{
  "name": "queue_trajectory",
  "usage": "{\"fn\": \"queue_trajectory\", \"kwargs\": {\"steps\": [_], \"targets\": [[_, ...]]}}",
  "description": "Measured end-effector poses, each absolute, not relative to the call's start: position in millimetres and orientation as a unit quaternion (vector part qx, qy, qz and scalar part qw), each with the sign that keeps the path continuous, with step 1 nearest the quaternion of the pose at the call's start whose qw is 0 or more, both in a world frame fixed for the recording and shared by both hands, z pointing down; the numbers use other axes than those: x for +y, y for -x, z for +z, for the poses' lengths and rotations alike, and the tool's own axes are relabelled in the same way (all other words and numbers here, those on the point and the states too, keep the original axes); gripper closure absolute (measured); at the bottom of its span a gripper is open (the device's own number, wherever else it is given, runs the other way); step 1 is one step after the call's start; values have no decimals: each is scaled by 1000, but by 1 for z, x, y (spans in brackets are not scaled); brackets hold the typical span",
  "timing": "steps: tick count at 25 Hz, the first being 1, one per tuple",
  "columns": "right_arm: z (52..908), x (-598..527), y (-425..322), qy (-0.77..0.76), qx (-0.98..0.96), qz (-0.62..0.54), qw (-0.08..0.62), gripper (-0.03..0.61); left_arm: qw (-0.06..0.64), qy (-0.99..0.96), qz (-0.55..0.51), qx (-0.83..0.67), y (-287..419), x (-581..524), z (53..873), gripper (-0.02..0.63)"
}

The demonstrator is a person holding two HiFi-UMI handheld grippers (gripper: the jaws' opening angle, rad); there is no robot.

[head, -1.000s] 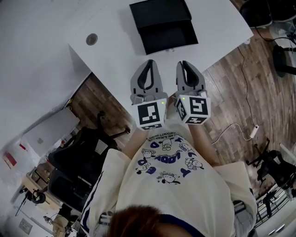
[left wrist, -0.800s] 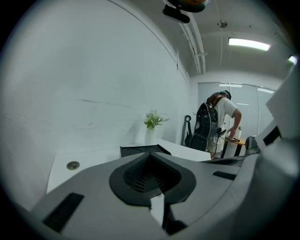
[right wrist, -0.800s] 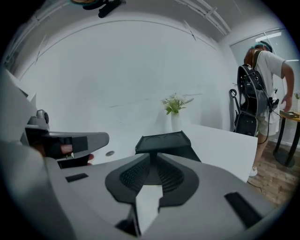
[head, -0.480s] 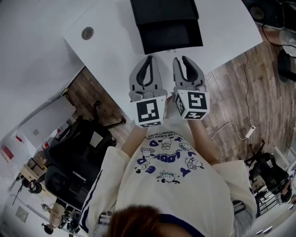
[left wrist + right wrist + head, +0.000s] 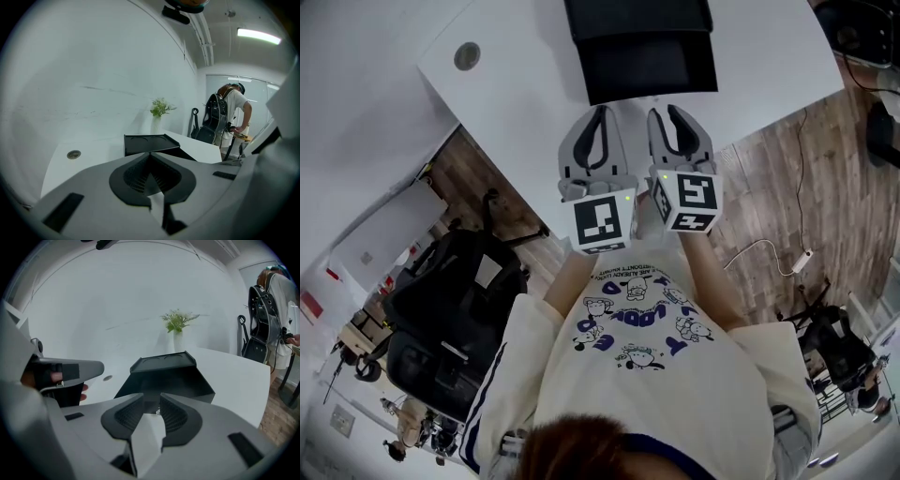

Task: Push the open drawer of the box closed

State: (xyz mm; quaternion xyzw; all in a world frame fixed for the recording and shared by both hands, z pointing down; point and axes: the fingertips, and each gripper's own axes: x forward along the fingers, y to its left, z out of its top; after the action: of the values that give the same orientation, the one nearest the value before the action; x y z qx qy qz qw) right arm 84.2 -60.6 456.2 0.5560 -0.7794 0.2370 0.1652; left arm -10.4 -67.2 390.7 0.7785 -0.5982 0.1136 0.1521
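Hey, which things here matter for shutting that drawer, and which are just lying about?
Job: black box, its open drawer, left gripper, right gripper (jaws have just been opening, nothing between them).
Lying about: vase with plant, table grommet, office chair.

Head view steeply down, gripper views share box [image 5: 163, 363]

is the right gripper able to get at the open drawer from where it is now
Probably yes: the right gripper, whose empty jaws have just been opening, points straight at the open drawer, with only table top between them.
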Motion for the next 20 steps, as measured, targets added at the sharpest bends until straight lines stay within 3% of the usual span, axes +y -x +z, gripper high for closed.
{"fn": "queue_trajectory", "kwargs": {"steps": [20], "targets": [[513,-72,-85,-525,-775,272,222,451,179,-758,128,-613,16,-79,417,598]]}}
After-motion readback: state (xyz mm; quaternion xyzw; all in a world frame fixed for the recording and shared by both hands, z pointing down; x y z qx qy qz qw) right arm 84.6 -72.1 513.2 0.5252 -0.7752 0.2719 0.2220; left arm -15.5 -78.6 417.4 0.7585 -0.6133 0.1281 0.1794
